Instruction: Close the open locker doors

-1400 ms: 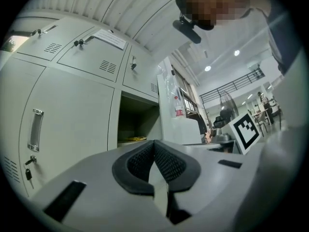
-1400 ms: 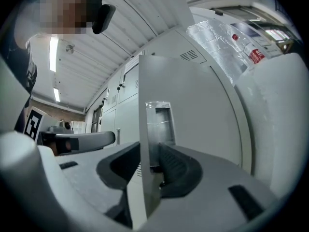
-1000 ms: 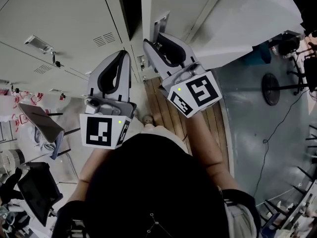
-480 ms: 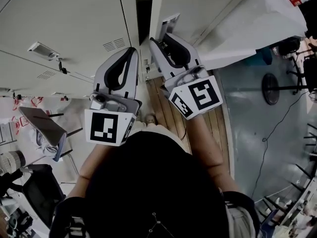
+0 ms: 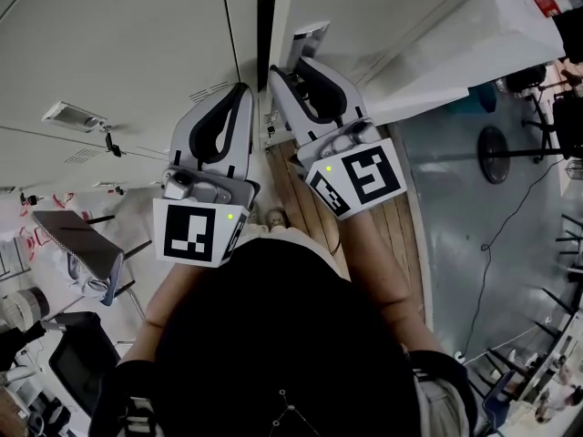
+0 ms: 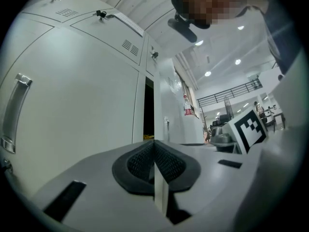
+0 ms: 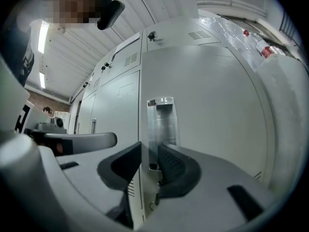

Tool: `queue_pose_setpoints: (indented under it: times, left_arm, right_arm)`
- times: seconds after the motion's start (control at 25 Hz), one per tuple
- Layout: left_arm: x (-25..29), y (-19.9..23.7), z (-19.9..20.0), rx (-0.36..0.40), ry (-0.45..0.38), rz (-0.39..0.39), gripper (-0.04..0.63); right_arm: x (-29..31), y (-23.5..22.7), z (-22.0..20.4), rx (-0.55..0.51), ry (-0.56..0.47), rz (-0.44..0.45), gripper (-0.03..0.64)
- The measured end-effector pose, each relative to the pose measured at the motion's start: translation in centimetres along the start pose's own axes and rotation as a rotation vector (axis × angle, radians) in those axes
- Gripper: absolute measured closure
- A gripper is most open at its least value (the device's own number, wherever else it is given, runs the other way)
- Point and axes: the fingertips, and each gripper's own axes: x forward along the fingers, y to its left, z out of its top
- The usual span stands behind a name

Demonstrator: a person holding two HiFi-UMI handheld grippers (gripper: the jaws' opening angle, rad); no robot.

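Head view: a row of grey lockers noted, with one door ajar and only a narrow dark gap left between it and the locker on its left. Right gripper is held level at the free edge of that door, just below the handle. In the right gripper view the jaws of the right gripper are seen apart, set astride the door edge: one pad behind it, the other in front of the face, with the shiny handle showing in the space between them; no clamping is seen. Left gripper is held beside the right one, near the shut locker left of the gap. In the left gripper view the left gripper is seen with pads pressed together and nothing between them; the gap is seen ahead.
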Motion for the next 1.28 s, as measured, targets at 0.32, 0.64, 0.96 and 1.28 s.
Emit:
queue_pose_setpoints:
  times: [0.32, 0.64, 0.96, 1.28]
  left_arm:
    - [1.4, 1.0, -0.7, -0.020, -0.005, -0.034, 0.592]
    - [2.1, 1.6, -1.2, -0.045, 0.007, -0.054, 0.592]
    - [2.6, 2.0, -1.9, -0.068, 0.032, -0.081, 0.592]
    - [2.5, 2.7, -2.0, -0.068, 0.044, -0.072, 0.592]
  right_arm:
    - [1.7, -0.3, -0.2, -0.007, 0.002, -0.019, 0.511]
    - [3.1, -0.9, -0.3, -0.011, 0.002, -0.041, 0.511]
    - [4.1, -1.3, -0.3, -0.023, -0.001, -0.052, 0.514]
    - [4.2, -1.5, -0.3, -0.029, -0.044, 0.003, 0.512]
